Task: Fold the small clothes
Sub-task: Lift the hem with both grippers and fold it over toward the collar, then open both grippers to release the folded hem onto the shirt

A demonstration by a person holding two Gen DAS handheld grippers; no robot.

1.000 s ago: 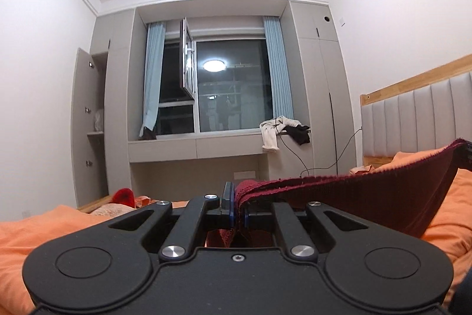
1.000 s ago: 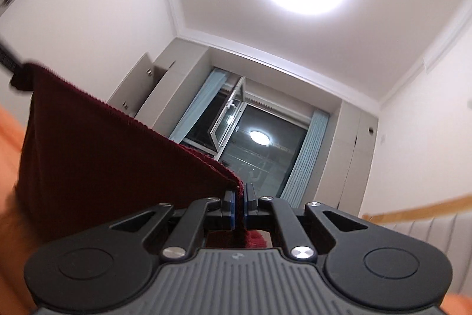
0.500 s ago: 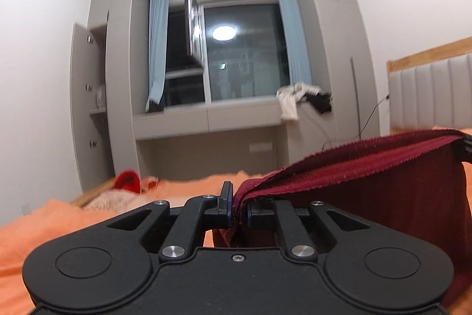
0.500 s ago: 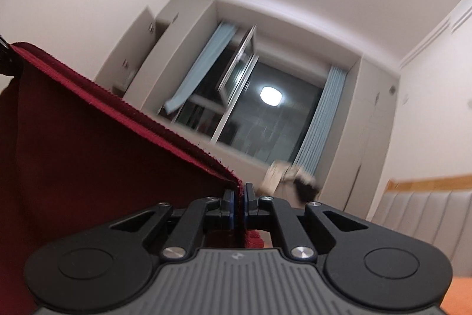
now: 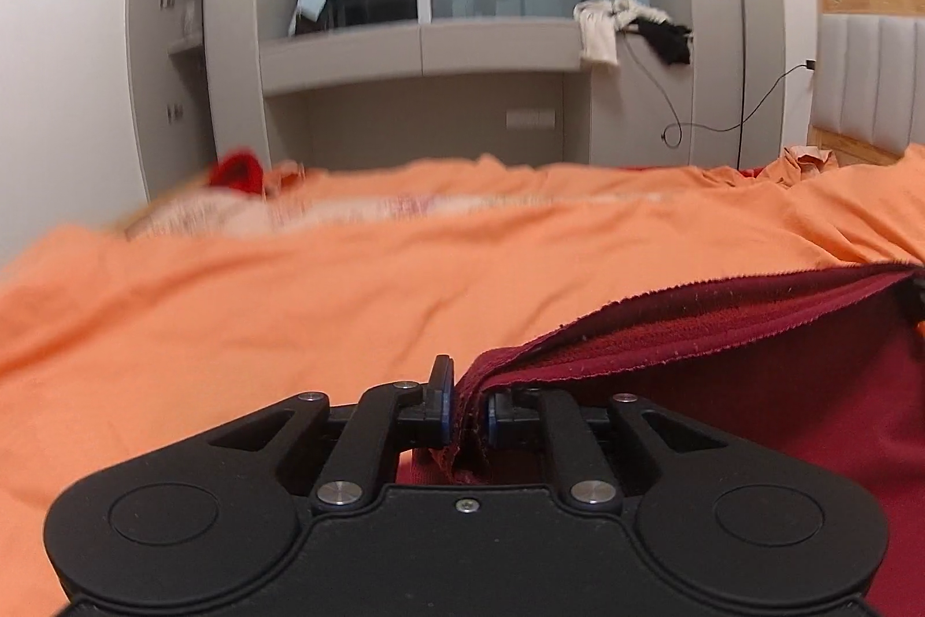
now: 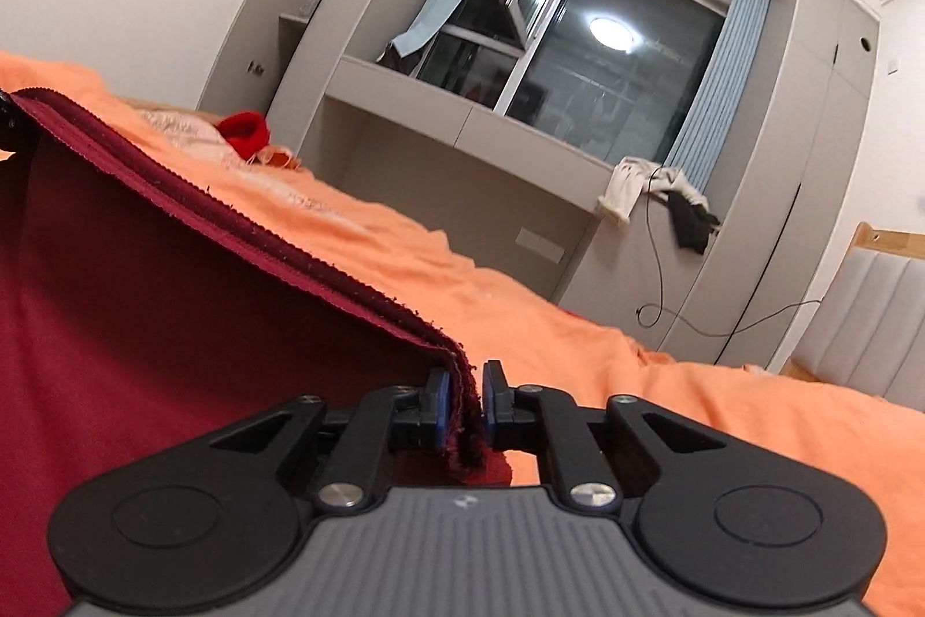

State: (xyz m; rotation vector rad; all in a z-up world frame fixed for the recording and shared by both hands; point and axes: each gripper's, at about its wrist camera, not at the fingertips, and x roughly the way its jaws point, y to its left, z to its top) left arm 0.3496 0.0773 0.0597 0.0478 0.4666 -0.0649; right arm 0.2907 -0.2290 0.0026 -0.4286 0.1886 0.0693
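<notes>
Both grippers, left (image 5: 465, 412) and right (image 6: 462, 406), have lowered the dark red garment (image 5: 751, 385) onto the orange bedsheet (image 5: 289, 305), jaws now spreading off its corners, ending this fold

Orange bed (image 5: 324, 305) — maroon garment (image 5: 809, 385) and red item (image 6: 245, 132) on it.

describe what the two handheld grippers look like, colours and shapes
The left gripper is all black: a smooth body, two round discs, angled linkage arms with silver rivets, and blue pads on its fingertips. The right gripper has the same shape, but with a ribbed grey body panel.
</notes>
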